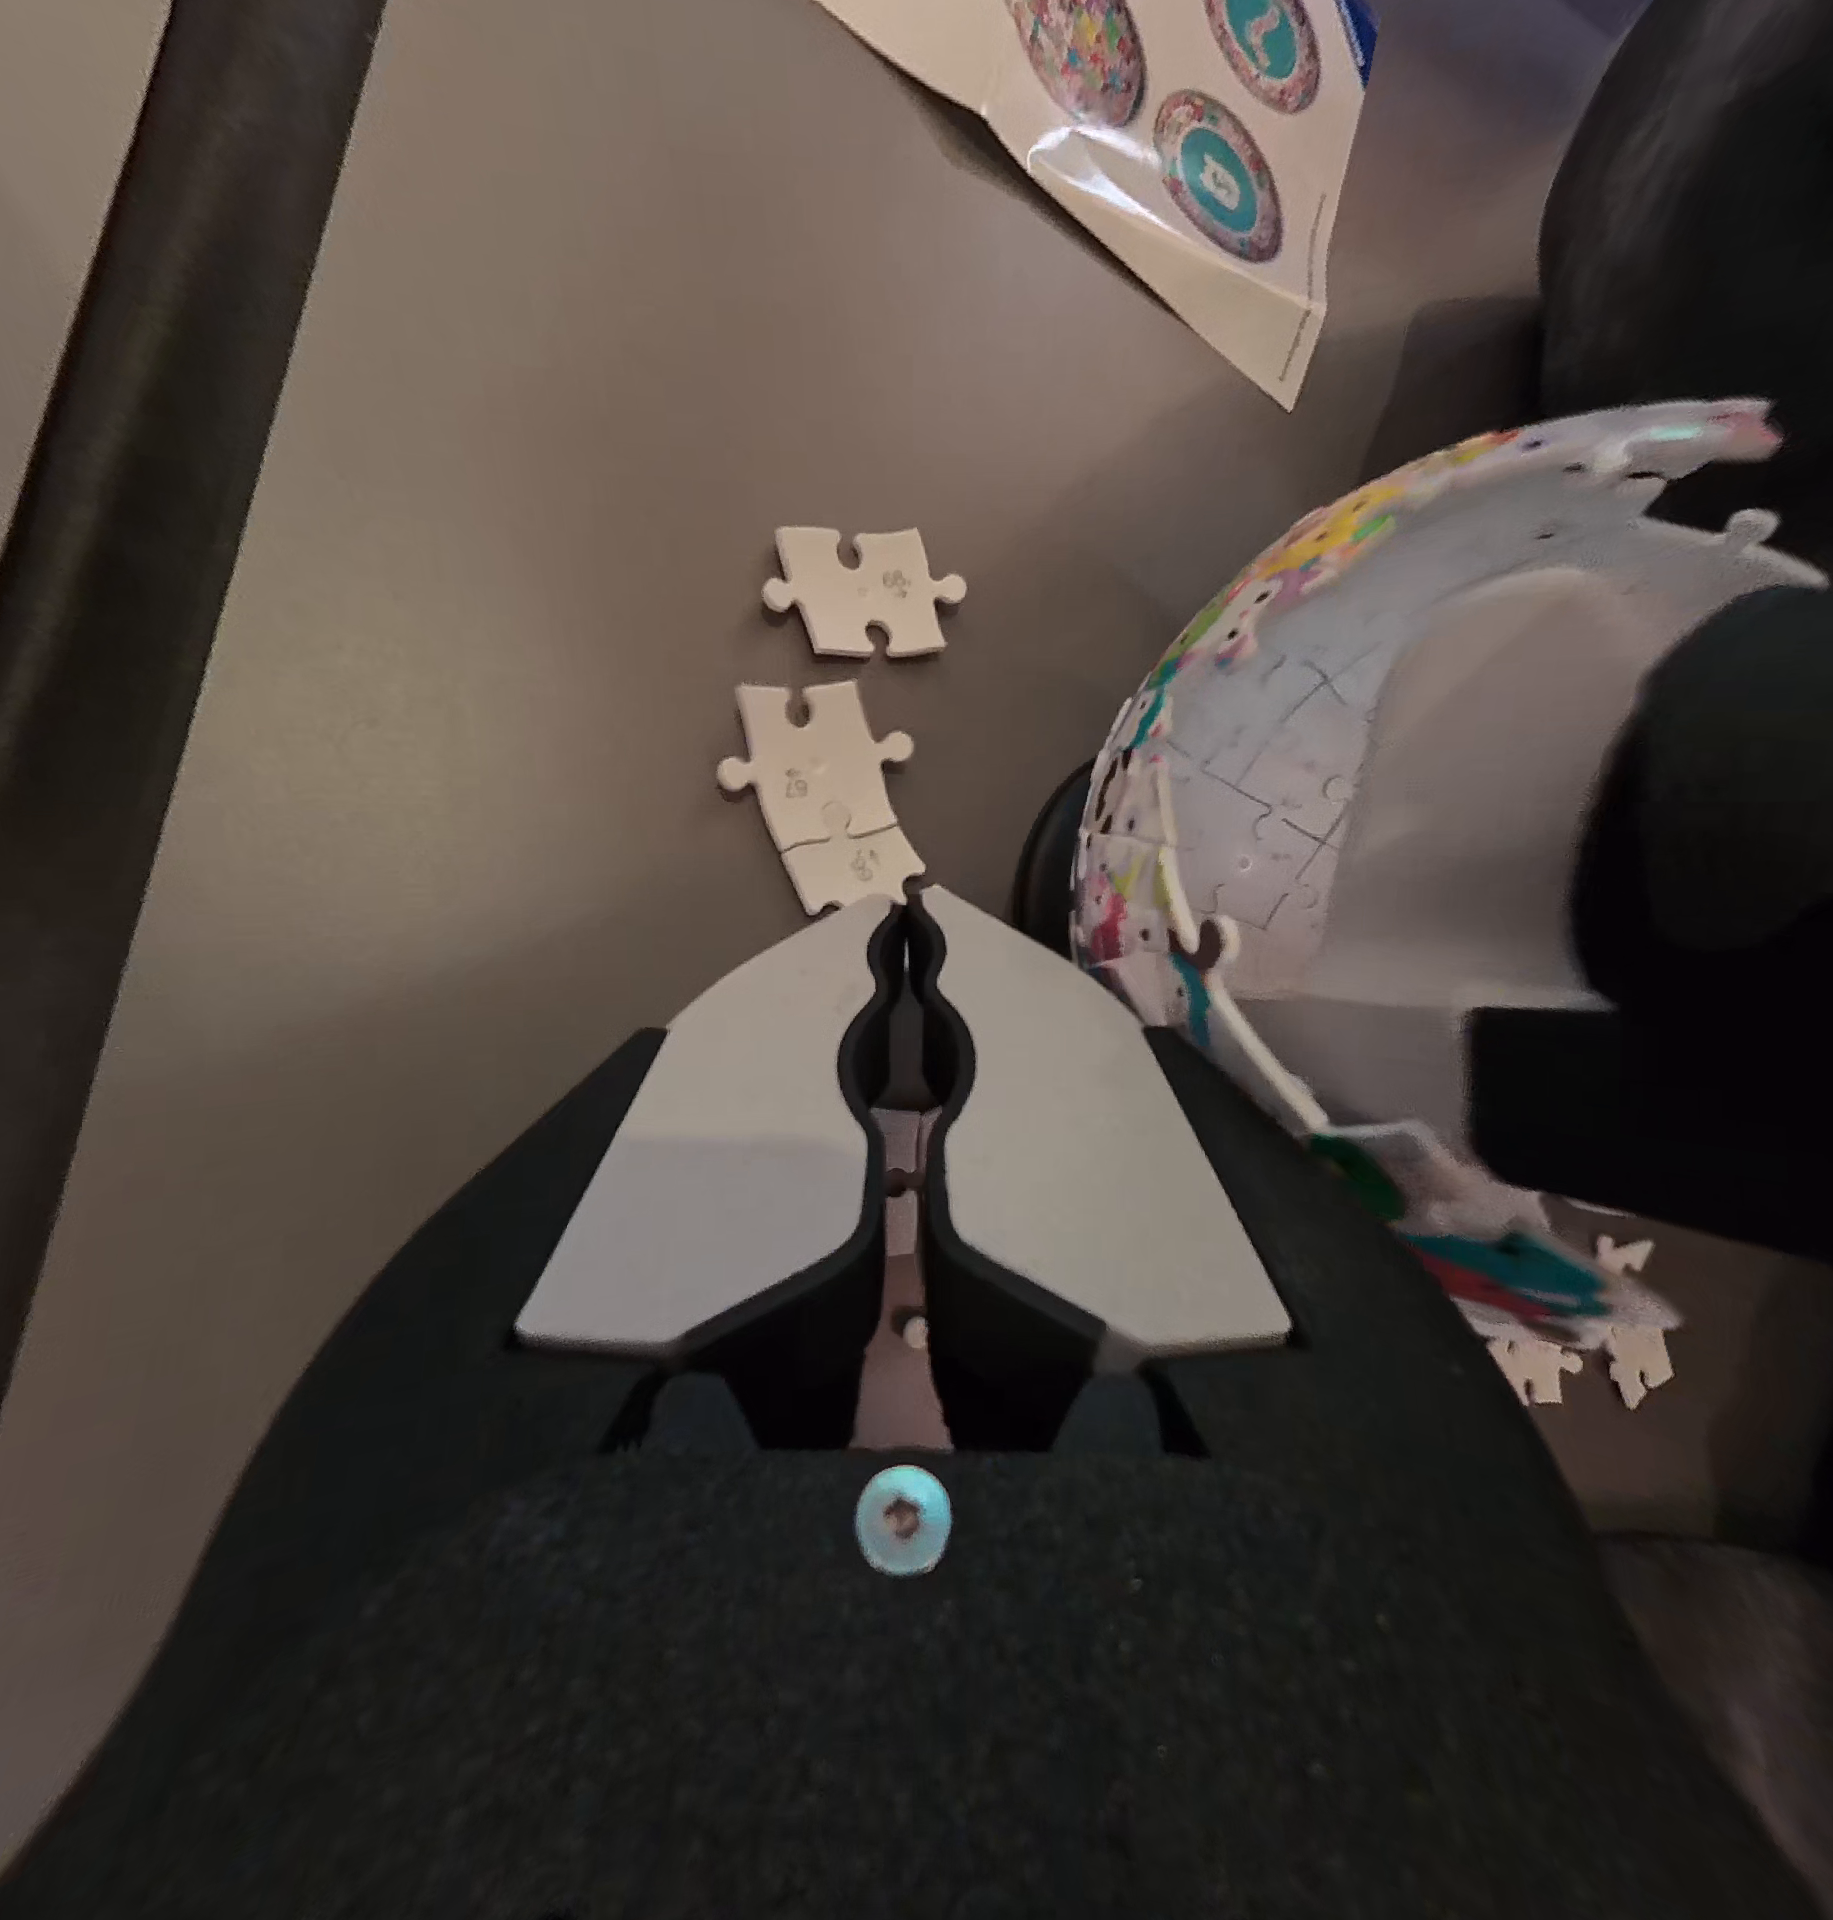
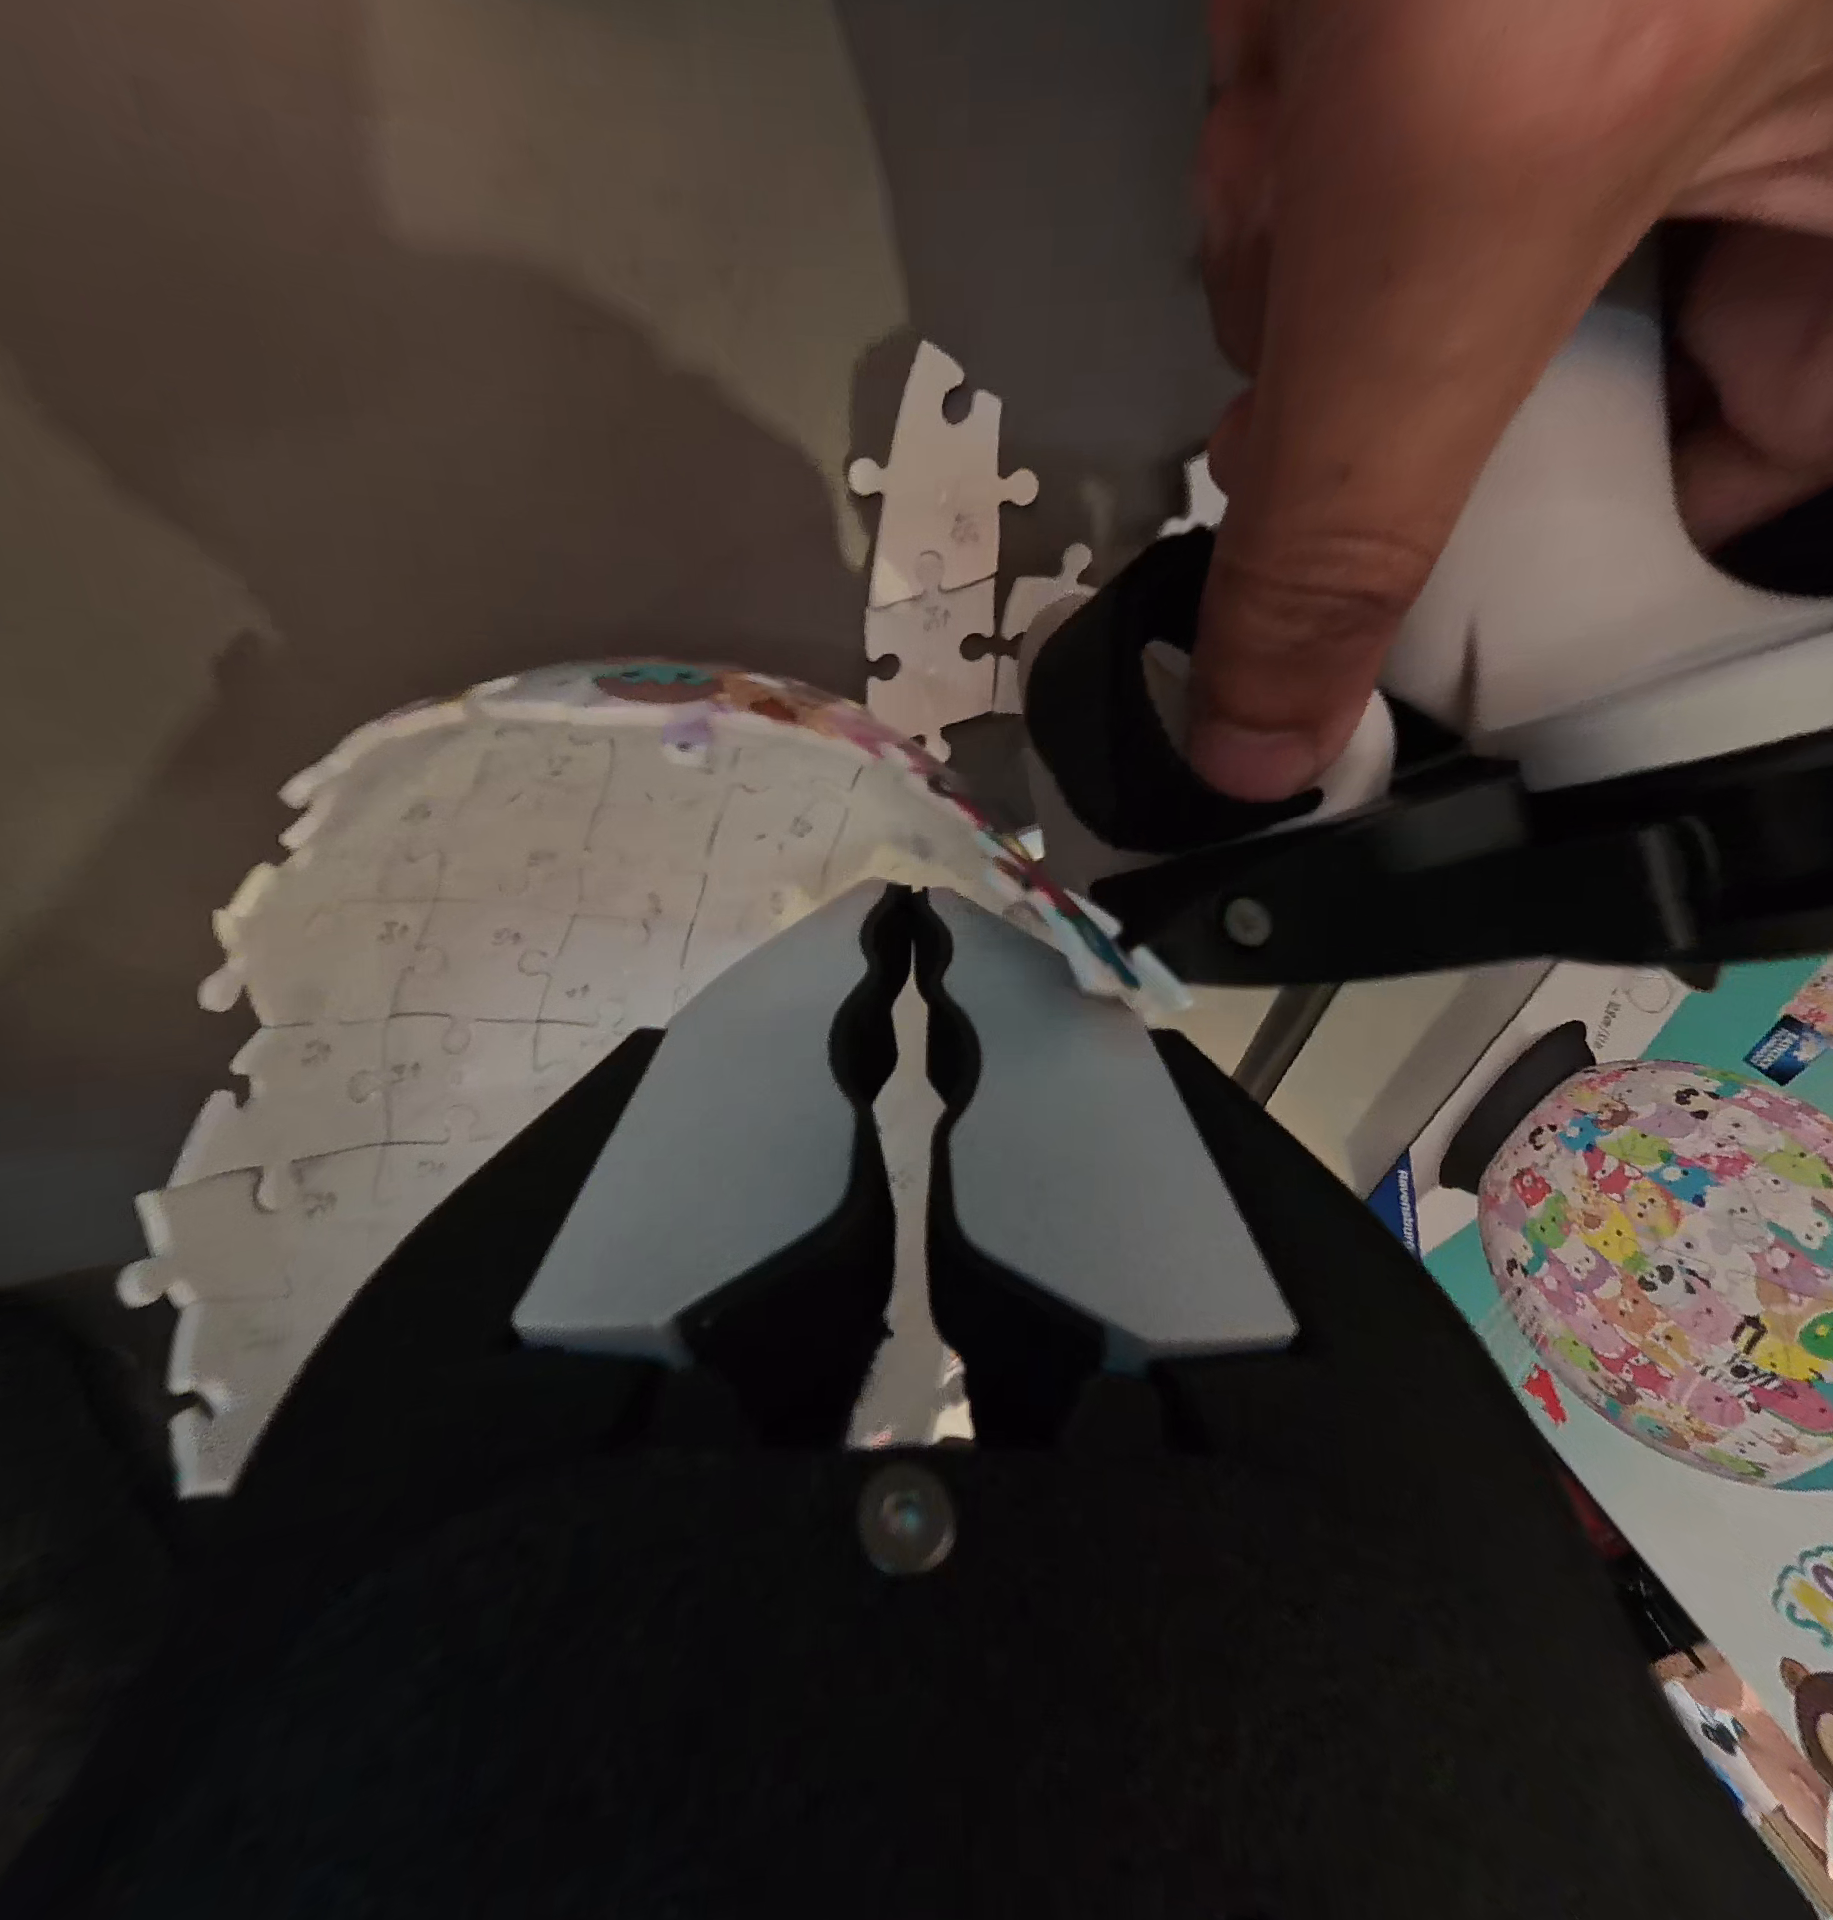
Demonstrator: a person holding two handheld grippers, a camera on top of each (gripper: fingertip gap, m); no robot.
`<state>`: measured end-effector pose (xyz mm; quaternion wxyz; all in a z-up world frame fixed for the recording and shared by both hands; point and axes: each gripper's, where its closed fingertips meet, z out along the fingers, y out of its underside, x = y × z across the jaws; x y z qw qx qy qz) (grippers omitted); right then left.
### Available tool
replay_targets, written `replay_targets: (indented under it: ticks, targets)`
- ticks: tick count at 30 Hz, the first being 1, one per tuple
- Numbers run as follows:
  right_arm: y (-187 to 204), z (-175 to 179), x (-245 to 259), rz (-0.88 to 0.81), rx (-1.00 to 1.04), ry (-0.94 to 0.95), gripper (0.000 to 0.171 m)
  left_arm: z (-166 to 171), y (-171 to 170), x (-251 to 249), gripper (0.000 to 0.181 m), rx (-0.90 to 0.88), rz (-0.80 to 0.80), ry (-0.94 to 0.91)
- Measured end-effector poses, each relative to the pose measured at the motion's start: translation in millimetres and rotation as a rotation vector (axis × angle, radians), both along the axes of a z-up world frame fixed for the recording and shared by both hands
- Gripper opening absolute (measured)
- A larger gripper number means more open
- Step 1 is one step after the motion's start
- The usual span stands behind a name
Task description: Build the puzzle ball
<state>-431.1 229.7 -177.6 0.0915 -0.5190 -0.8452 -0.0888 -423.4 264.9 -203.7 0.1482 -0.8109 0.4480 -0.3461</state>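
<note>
The left claw (image 1: 910, 914) is pinching shut on the near end of a strip of joined white pieces (image 1: 824, 795) lying on the grey desk (image 1: 538, 520). The right claw (image 2: 907, 902) is clenching the rim of the half-built puzzle ball (image 2: 538, 883), held just beside that strip; a two-piece strip (image 1: 862, 608) is lying just beyond.

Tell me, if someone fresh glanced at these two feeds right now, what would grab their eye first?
Probably the half-built puzzle ball, a curved shell with white inside and colourful outside, which the right gripper pinches at its upper rim. Next, the left gripper, shut on the near end of a joined pair of white pieces on the grey table, a loose piece beyond it. The bright puzzle box sits at right.
</note>
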Motion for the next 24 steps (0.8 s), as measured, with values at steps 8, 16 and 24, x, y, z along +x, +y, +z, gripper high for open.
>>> replay_targets:
  ticks: [8,16,24]
  targets:
    - [2.2,-5.4,0.1,-0.003,-0.011,-0.008,0.000,11.1,0.2,0.9,0.000,0.032,-0.006,-0.026]
    - [-4.0,-1.5,12.7,-0.008,-0.045,-0.037,0.000,13.3,3.1,-2.9,0.000,0.048,0.008,-0.017]
    - [-1.5,71.6,3.8,0.032,-0.002,0.262,0.000,19.9,10.0,-5.8,0.000,0.088,0.044,-0.014]
